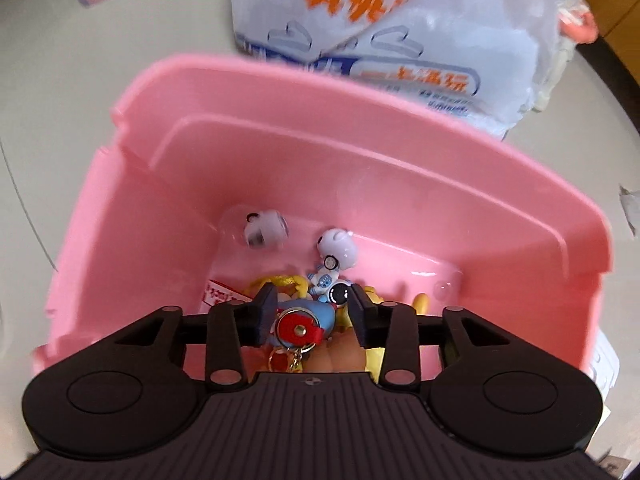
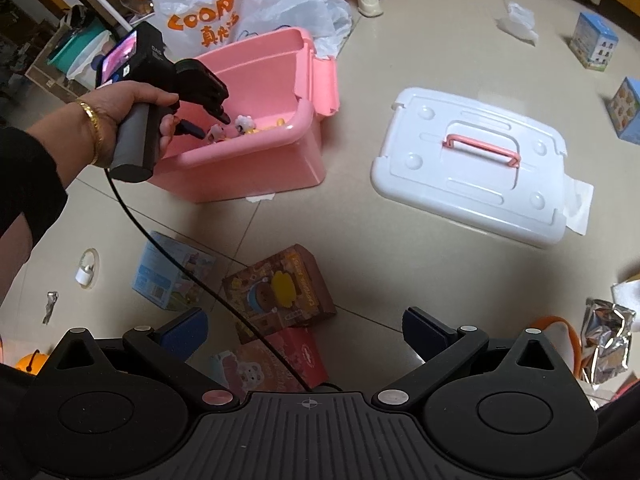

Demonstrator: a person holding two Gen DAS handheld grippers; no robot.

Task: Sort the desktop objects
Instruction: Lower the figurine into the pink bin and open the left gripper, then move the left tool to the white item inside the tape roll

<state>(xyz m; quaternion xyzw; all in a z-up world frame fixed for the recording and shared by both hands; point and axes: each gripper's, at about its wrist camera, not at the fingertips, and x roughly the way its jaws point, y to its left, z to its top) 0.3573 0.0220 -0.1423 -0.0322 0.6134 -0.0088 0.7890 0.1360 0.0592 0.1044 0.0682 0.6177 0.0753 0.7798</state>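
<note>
Your left tongs hang inside the pink plastic storage bin, fingers parted with nothing gripped; a blue toy keychain with a red leather tag lies between and below them among small figurines. Your right tongs are spread wide, holding nothing, above the tiled floor; the white lid with a pink handle lies at two o'clock

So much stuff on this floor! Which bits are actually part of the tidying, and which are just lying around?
Part of the job:
- pink plastic storage bin
- small toy figures in it
- white bin lid with pink handle
- left gripper, right gripper

Probably just lying about:
- white printed plastic bag
- crumpled foil wrapper
</note>
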